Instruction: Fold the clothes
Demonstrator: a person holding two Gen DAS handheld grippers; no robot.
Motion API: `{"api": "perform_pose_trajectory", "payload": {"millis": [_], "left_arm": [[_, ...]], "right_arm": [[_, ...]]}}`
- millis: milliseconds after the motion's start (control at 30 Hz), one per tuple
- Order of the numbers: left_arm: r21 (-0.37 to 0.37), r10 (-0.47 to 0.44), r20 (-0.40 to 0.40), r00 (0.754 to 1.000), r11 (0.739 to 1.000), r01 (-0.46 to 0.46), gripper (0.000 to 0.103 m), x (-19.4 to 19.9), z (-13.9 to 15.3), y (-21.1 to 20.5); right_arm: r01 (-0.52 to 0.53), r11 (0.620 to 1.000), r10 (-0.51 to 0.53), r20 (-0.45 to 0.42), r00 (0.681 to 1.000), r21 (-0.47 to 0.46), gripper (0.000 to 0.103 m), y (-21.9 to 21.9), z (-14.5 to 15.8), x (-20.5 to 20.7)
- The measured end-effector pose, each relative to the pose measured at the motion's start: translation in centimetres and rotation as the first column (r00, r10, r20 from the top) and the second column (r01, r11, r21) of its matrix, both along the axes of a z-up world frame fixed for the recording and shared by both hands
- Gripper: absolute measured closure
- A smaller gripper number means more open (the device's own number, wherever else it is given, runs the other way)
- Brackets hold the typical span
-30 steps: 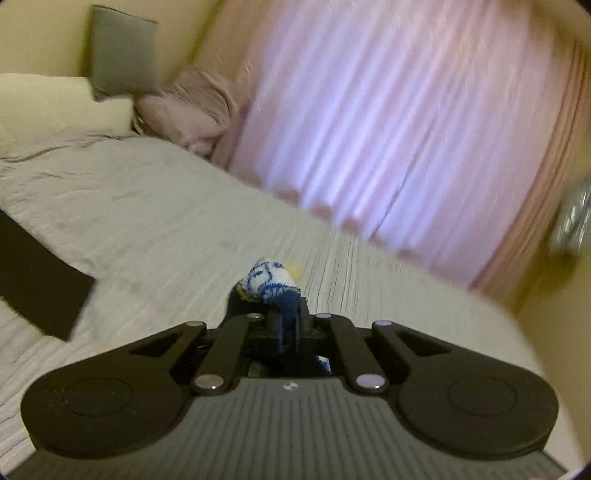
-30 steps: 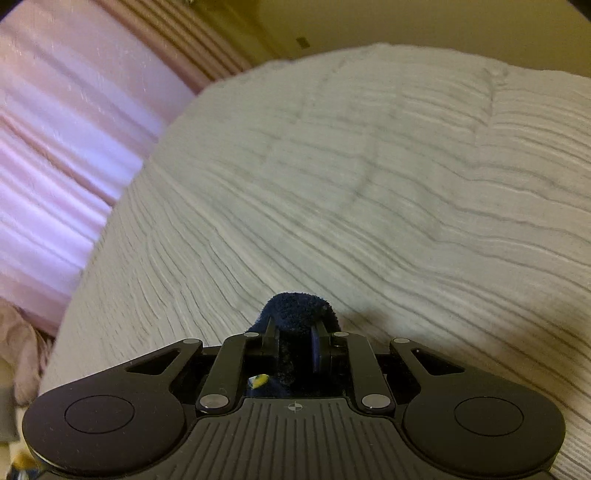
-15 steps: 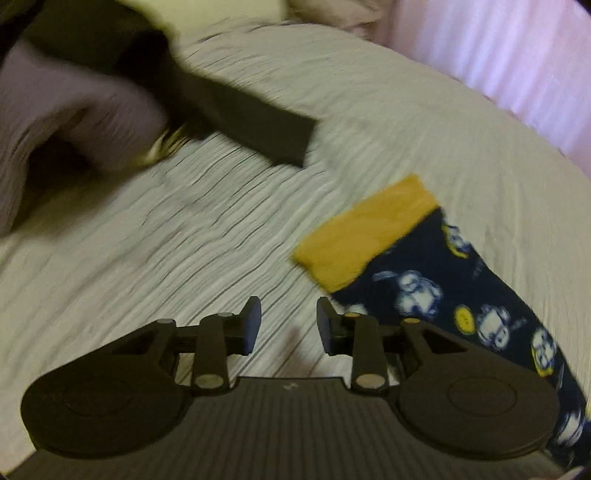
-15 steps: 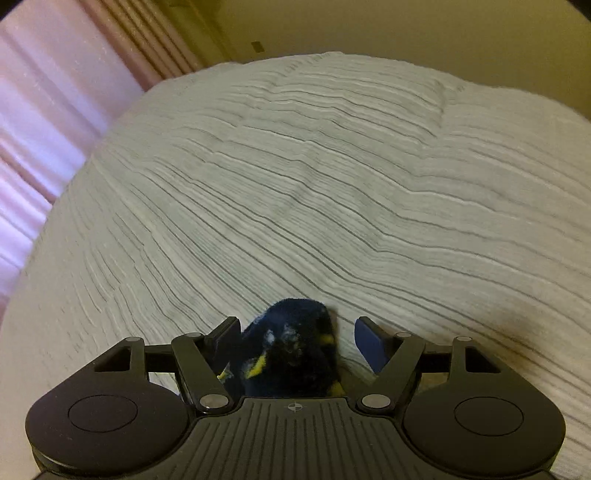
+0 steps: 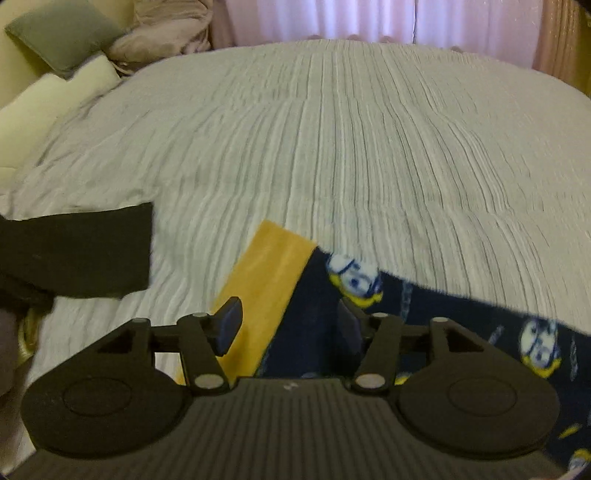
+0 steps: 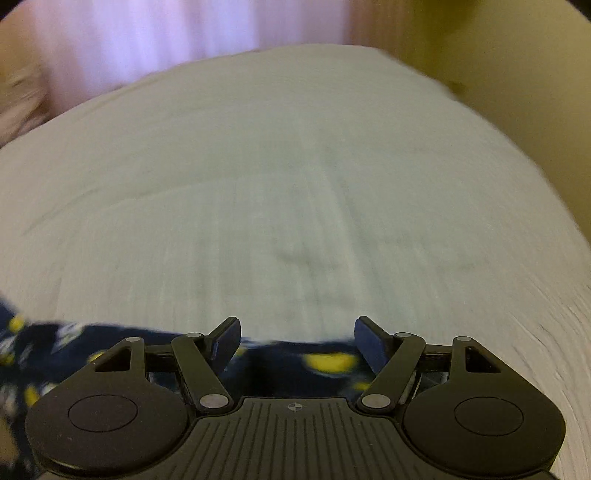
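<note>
While the pale ribbed bedspread [image 5: 369, 147] fills most of the room, pillows [image 5: 55, 92] pile at its far left corner against the wall, and pink curtains [image 5: 369, 18] hang beyond the far edge. A black garment [image 5: 74, 251] lies at the left edge, cut off by the frame. Near the front edge lies the navy cartoon-print garment [image 5: 461, 321] with its yellow cuff [image 5: 269, 288]. The left gripper [image 5: 288, 319] hovers over it, fingers spread and empty. The right gripper [image 6: 297, 338] is likewise spread wide, gripping nothing, above blurred fabric.
</note>
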State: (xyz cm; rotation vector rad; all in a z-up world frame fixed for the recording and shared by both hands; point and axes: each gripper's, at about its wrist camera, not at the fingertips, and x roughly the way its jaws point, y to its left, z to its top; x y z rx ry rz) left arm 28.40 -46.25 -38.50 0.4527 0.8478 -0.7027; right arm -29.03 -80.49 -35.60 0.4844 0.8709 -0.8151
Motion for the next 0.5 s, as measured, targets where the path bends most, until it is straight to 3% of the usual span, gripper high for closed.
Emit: {"api": "perform_pose_trajectory", "payload": {"millis": [133, 267, 500], "left_arm": [[-0.057, 0.030, -0.090, 0.995, 0.998, -0.035, 0.050, 1.3, -0.2, -0.4], [-0.074, 0.054, -0.161, 0.986, 0.995, -0.066, 0.050, 2.3, -0.6, -1.5], [-0.092, 0.089, -0.277, 0.957, 0.989, -0.118, 0.048, 3.9, -1.5, -3.9]], "right_arm": [[-0.188, 0.981, 0.189, -0.012, 0.982, 0.034, 0.031, 0.2, -0.4, 2.8], [-0.327, 0.941, 0.334, -0.096, 0.938, 0.087, 0.031, -0.5, -1.9, 5.5], [-0.446, 0.868, 0.483, -0.159, 0.861, 0.220, 0.031, -2.7, -5.6, 8.2]]}}
